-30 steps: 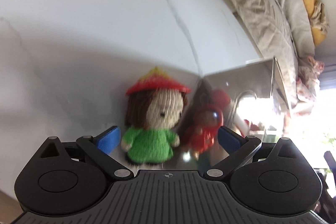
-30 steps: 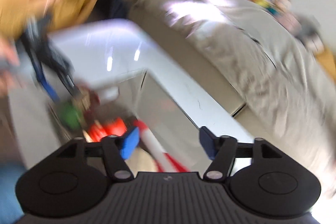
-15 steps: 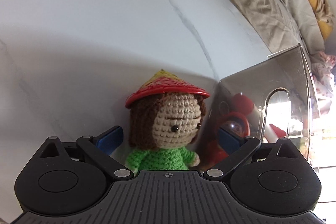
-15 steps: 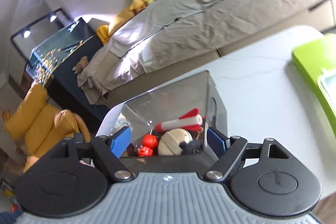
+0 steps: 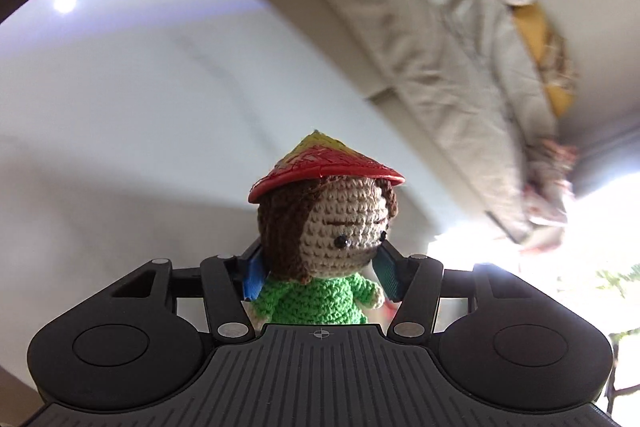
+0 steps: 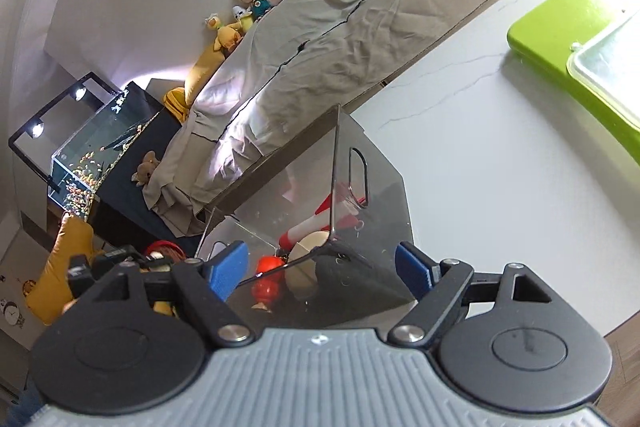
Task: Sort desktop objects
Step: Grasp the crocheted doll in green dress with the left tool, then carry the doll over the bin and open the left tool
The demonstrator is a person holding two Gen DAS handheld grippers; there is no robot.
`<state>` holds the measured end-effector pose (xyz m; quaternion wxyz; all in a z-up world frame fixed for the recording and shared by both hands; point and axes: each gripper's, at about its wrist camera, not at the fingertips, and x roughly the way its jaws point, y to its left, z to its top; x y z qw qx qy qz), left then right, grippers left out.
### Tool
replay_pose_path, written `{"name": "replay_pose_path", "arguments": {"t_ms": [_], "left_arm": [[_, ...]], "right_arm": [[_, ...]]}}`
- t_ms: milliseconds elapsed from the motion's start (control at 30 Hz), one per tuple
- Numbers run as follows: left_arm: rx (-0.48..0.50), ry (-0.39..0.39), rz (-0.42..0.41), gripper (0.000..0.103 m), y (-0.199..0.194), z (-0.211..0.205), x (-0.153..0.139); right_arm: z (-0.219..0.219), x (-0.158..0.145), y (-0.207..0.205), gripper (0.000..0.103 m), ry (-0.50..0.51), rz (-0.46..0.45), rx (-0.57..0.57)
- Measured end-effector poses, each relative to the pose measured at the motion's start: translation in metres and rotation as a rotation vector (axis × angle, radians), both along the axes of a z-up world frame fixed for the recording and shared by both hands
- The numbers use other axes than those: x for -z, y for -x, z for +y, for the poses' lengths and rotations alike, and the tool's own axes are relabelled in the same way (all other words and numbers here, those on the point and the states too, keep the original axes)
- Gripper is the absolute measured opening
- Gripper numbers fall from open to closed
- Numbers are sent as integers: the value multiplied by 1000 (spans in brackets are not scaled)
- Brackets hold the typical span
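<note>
No legible text, label, brand or number is seen in either view; only a small crosshair mark (image 5: 319, 333) is moulded on the left gripper body.

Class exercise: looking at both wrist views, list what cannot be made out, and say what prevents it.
- Crochet doll, left wrist view: legs hidden by the left gripper body.
- Clear bin, right wrist view: lower contents blocked by the right gripper.
- Sofa, left wrist view: motion-blurred.
- Green tray: cut off by the edge.
</note>
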<state>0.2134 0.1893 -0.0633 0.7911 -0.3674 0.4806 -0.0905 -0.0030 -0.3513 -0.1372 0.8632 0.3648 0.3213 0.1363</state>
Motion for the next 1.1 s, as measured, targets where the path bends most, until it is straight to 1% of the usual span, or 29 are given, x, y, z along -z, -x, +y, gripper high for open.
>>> {"name": "replay_pose_path", "arguments": {"t_ms": [67,167,233,300,433,467,533,633,700,767,967,1100], "left_arm": [[60,22,-47,60,-6,-25,-29],[198,19,-56,61,-21,-96,-40],[294,3,-39,61,-24,-149,-29],[374,-27,-3,61,-35,-198,-8],[435,-41,127,61,-50,-259,51],[440,-50,153,61,-50,-268,64],[457,-76,177,61,-48,-282,84],[458,-96,202,61,-46,-292,101],[454,-91,223,74,-43,-295,110],[457,-85,239,77,-40,-296,112],[471,-95,247,76,-19,-297,108],[456,-103,210,75,-9,-291,97]], "right_arm": [[-1,10,0,82,-22,22,8],[-4,20,2,82,-51,34,12],[-6,25,4,83,-67,36,12],[-8,26,5,83,-71,39,14],[-13,22,10,83,-53,22,21],[-14,21,12,83,-39,15,22],[-19,17,16,84,-7,1,28],[-25,15,22,87,20,-9,45],[-30,18,21,87,7,0,49],[-32,22,18,87,-12,15,51],[-27,25,17,87,-31,17,26],[-24,16,23,87,-6,-3,23]]}}
